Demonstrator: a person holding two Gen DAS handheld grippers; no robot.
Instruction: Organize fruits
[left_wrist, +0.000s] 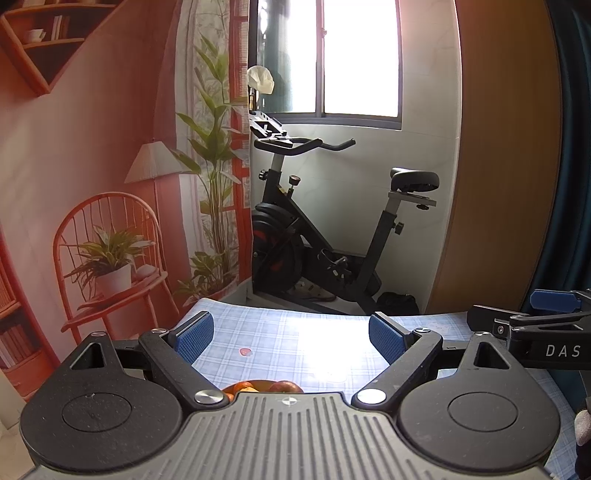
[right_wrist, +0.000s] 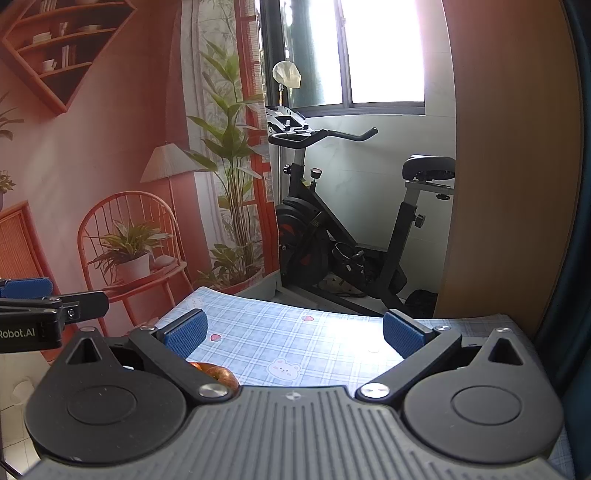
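- Behind everything hangs a printed backdrop (left_wrist: 92, 166) of a pink room with a chair, lamp and plants; beside it an exercise bike (left_wrist: 332, 229) stands under a bright window (left_wrist: 351, 55), with a wooden panel (left_wrist: 506, 166) to the right.
- Spread over the tabletop (right_wrist: 295, 332) is a blue checked cloth with small strawberry and bear prints; the stretch ahead of both tools carries nothing, and strong glare washes out part of it.
- Left tongs (left_wrist: 291, 334) are spread wide and hold nothing; they hang above the cloth.
- Right tongs (right_wrist: 293, 332) are likewise wide apart and hold nothing, level beside the left ones; each tool shows at the edge of the other's view.
- Fruits (left_wrist: 262, 387) sit close under the left tool: only a sliver of orange and reddish skins shows, seemingly in a round dish, though the tool's body hides most of it. In the right view an orange-brown piece peeks out by the left finger.
- Judging from this, the sorting looks barely begun or between steps: no fruit is gripped, and no sorted arrangement shows.
- Nothing blocks the way on the cloth; the main trouble is that the fruit lies beneath the cameras' sight, and the two tools are near each other.
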